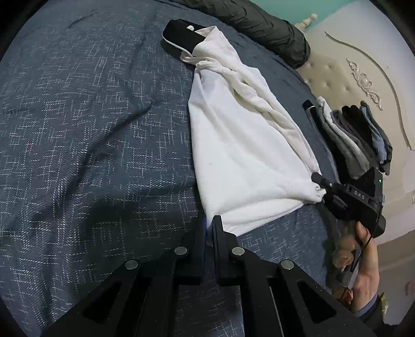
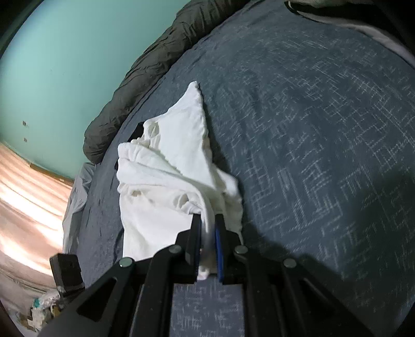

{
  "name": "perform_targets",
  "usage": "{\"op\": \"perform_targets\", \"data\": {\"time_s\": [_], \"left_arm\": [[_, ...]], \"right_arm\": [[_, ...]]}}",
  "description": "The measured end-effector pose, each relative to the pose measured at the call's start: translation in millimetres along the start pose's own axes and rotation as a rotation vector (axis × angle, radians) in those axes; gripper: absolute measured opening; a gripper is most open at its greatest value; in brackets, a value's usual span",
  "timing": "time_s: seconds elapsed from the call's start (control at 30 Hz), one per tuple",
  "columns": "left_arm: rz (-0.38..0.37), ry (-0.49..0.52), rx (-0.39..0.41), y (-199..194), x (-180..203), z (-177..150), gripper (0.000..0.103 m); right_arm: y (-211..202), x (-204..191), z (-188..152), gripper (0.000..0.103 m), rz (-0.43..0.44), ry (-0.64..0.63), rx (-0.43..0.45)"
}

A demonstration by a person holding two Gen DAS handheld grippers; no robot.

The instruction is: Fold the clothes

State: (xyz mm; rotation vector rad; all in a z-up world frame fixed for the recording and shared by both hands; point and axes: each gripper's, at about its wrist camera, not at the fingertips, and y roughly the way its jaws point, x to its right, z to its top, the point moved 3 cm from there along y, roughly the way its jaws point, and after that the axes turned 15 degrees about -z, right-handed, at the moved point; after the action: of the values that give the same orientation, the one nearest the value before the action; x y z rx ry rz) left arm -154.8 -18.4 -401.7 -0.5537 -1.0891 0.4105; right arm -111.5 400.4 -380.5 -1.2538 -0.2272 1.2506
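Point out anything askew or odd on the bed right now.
The white garment is not flat: one long edge is twisted into a rope-like roll, and its far end lies over a black object. The right gripper pinches a bunched corner. The folded stack looks tidy.

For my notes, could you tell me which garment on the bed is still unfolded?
The white garment, spread loose and held by both tongs; the grey and dark clothes lie folded in a stack.

Bed covered by a dark blue cross-hatched bedspread (image 1: 90,116), creased. Lying directly on it: a white garment (image 1: 233,145) at centre, a stack of folded clothes (image 1: 358,137) to its right, a dark rolled quilt (image 1: 259,20) along the far edge.
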Motion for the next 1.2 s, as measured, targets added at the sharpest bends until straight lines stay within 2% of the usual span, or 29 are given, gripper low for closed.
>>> {"op": "perform_targets", "data": {"time_s": [0.17, 0.27, 0.3, 0.4, 0.47, 0.5, 0.7, 0.73, 0.77, 0.8, 0.87, 1.03, 1.1, 1.17, 1.2], "left_arm": [[0.026, 0.031, -0.002, 4.8, 6.5, -0.7, 0.005], [0.033, 0.024, 0.003, 6.7, 6.4, -0.3, 0.005], [0.035, 0.024, 0.002, 7.6, 7.3, -0.7, 0.005], [0.051, 0.037, -0.002, 9.2, 10.5, -1.6, 0.005], [0.057, 0.044, -0.002, 9.6, 12.2, -1.6, 0.005], [0.057, 0.044, -0.003, 10.3, 12.5, -1.4, 0.005], [0.059, 0.046, -0.009, 14.4, 13.9, 0.2, 0.005], [0.060, 0.046, -0.010, 15.1, 14.1, 0.5, 0.005], [0.060, 0.047, -0.011, 15.5, 14.3, 0.5, 0.005], [0.062, 0.051, -0.015, 13.5, 13.3, -1.6, 0.005], [0.063, 0.057, -0.020, 12.8, 13.5, -1.7, 0.005], [0.074, 0.077, -0.036, 13.9, 14.0, -3.8, 0.006], [0.081, 0.086, -0.043, 15.7, 13.5, -5.9, 0.006], [0.081, 0.087, -0.047, 16.9, 12.4, -7.4, 0.006], [0.081, 0.087, -0.049, 17.0, 12.0, -7.8, 0.006]], "right_arm": [[-3.7, -1.9, 5.1, 0.014, -0.011, -0.007, 0.025], [-32.4, -9.5, 8.6, 0.032, -0.016, -0.067, 0.121], [-41.1, -13.3, 9.6, 0.032, -0.006, -0.085, 0.150], [-43.8, -29.1, 7.7, 0.032, 0.037, -0.153, 0.149], [-32.8, -39.2, 1.5, 0.032, -0.009, -0.215, 0.121], [-26.1, -42.1, -1.1, 0.032, -0.060, -0.244, 0.112], [-11.8, -32.6, -4.6, 0.032, -0.249, -0.316, 0.120], [-10.2, -28.3, -5.4, 0.032, -0.249, -0.307, 0.114], [-8.7, -24.0, -6.3, 0.026, -0.248, -0.298, 0.109], [-6.2, -23.4, -6.3, 0.015, -0.248, -0.292, 0.105], [-3.5, -22.0, -5.9, 0.009, -0.252, -0.284, 0.109], [-13.0, -25.2, 4.0, 0.006, -0.223, -0.244, 0.162], [-12.9, -20.4, 8.6, 0.006, -0.193, -0.210, 0.155], [-5.3, -2.2, 12.7, 0.006, -0.116, -0.088, 0.100], [-3.0, 5.8, 13.1, 0.006, -0.111, -0.048, 0.085]]}}
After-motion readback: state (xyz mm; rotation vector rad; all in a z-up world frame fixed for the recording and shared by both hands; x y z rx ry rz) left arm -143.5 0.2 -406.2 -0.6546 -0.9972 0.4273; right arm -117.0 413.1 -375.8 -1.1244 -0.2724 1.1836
